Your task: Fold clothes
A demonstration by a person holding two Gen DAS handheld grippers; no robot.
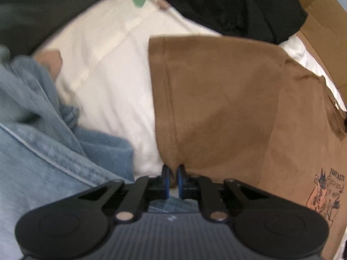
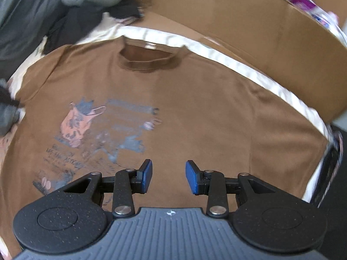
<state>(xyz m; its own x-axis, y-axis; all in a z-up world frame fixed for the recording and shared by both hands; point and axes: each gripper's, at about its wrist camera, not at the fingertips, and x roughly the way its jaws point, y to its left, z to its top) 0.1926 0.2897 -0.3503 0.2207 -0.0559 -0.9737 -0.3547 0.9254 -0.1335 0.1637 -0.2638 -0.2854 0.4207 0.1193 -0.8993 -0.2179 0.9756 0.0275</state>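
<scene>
A brown T-shirt [image 2: 195, 99] with a pink and grey print [image 2: 95, 130] lies face up on a white sheet [image 2: 216, 49], its collar at the far side. My right gripper [image 2: 168, 176] hovers open over the shirt's lower middle, nothing between its blue pads [image 2: 145, 174]. In the left wrist view the same brown T-shirt [image 1: 216, 108] shows its sleeve and hem, part of the fabric folded over. My left gripper [image 1: 172, 177] is shut on the sleeve's hemmed edge, pinched between the blue pads [image 1: 166, 179].
A cardboard box wall [image 2: 249, 21] curves along the far and right side. Dark clothes [image 2: 32, 21] and a black garment [image 1: 234, 6] are heaped at the back. Light blue denim [image 1: 43, 143] lies at the left. The white sheet [image 1: 112, 71] lies bare between denim and shirt.
</scene>
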